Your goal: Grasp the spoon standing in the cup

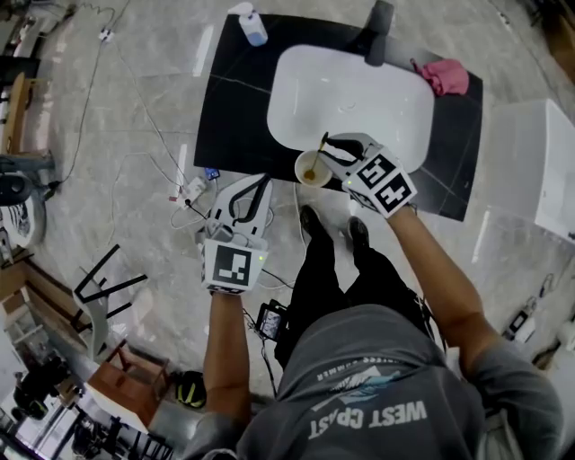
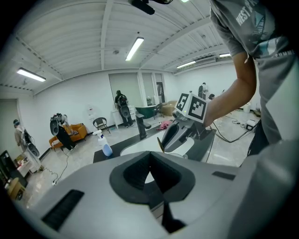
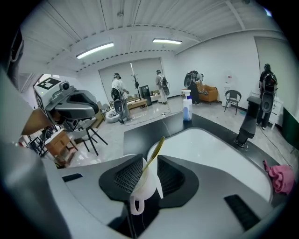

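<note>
A white cup (image 1: 311,169) with a gold spoon (image 1: 321,148) standing in it is at the front rim of the white sink (image 1: 350,99). My right gripper (image 1: 331,154) reaches it from the right. In the right gripper view the cup (image 3: 145,186) fills the gap between the jaws of the right gripper (image 3: 150,175), its handle toward the camera, and the spoon (image 3: 155,149) leans up to the right. My left gripper (image 1: 250,190) hangs over the floor left of the cup, open and empty. The left gripper view shows the left gripper (image 2: 150,172), the right gripper (image 2: 175,135) and the spoon (image 2: 159,144).
The sink sits in a black counter (image 1: 234,108). A spray bottle (image 1: 254,25) stands at its back left, a dark faucet (image 1: 379,20) at the back, a pink cloth (image 1: 445,76) at the back right. Cables (image 1: 180,189) lie on the floor. A white cabinet (image 1: 539,171) stands at the right.
</note>
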The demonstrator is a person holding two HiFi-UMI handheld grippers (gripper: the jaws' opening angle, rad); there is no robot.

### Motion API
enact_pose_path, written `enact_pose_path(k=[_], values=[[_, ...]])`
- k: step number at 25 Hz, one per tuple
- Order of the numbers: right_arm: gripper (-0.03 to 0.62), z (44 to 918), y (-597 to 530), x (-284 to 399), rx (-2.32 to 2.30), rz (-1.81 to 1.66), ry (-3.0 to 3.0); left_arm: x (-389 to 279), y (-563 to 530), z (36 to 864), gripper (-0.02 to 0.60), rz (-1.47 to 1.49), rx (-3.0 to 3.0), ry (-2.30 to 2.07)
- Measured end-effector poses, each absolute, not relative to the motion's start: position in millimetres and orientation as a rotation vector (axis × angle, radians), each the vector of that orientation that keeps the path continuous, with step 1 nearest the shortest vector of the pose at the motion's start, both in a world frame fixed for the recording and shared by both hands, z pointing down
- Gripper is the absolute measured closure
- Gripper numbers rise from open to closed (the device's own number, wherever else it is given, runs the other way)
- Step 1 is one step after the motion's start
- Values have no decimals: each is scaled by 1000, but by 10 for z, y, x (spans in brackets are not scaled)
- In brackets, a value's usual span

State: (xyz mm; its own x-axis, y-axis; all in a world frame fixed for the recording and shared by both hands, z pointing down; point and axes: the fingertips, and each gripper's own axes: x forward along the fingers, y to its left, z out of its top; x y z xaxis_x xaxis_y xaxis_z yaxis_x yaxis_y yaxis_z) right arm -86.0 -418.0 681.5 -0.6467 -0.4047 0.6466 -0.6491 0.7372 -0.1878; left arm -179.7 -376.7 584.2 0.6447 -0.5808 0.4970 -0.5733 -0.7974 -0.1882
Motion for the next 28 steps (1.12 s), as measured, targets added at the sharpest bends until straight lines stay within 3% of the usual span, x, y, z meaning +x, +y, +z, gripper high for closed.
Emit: enact_pose_path(k=[10,28], values=[[474,6989,-4185,-895,799,570,-2326,-1833,-3663,5911,580,-856,-2850,996],[560,6660,-4123,-1091,749,428,-2403,-1861,-3529,5661,580,-794,-2818,1102]])
